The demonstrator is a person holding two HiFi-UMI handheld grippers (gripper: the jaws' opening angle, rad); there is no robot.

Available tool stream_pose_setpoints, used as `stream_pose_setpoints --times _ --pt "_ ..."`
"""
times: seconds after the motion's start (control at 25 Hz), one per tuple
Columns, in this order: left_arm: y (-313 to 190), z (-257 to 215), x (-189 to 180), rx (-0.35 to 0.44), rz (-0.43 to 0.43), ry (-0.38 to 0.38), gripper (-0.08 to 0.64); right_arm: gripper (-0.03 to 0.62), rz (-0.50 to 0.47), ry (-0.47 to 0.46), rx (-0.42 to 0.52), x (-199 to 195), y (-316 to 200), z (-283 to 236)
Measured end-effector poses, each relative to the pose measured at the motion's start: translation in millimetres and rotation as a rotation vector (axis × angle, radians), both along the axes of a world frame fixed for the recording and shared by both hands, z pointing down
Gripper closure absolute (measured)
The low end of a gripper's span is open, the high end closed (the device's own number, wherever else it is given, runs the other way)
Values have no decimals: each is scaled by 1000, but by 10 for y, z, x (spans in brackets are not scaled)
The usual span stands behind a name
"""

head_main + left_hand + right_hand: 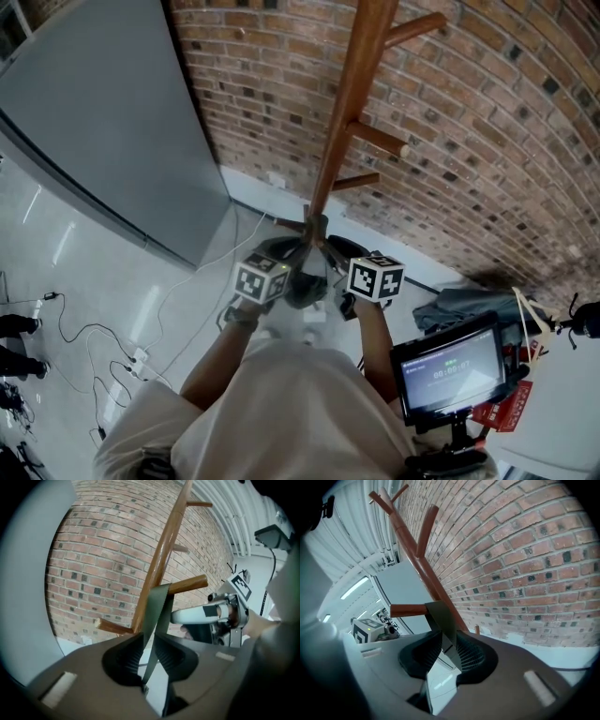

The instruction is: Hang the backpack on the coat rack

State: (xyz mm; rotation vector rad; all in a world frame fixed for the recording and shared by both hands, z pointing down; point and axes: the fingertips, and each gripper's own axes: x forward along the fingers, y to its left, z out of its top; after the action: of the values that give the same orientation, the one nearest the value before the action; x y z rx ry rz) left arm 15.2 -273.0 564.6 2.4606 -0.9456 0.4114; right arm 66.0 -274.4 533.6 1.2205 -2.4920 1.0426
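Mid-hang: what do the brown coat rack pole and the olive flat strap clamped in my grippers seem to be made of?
The brown coat rack pole looks like varnished wood: warm tone, a soft sheen along its length and paler cut peg ends. The olive flat strap is probably woven webbing: matte, thin and bending limply by the peg.

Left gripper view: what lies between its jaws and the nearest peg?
In that view, a green strap, pinched in the left gripper, runs up to the peg.
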Motion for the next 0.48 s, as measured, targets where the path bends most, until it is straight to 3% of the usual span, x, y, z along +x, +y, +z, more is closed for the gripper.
stream_pose_setpoints --times 0.16,0.32,0.48 --pt "41 -113 -162 33 -23 -11 489 514 62 10 60 215 3 -243" --pt "37 -317 -236 86 -28 -22 509 517 54 56 134 220 4 -496" --pt "20 -562 -275 189 -15 -101 532 540 38 126 214 168 32 -708"
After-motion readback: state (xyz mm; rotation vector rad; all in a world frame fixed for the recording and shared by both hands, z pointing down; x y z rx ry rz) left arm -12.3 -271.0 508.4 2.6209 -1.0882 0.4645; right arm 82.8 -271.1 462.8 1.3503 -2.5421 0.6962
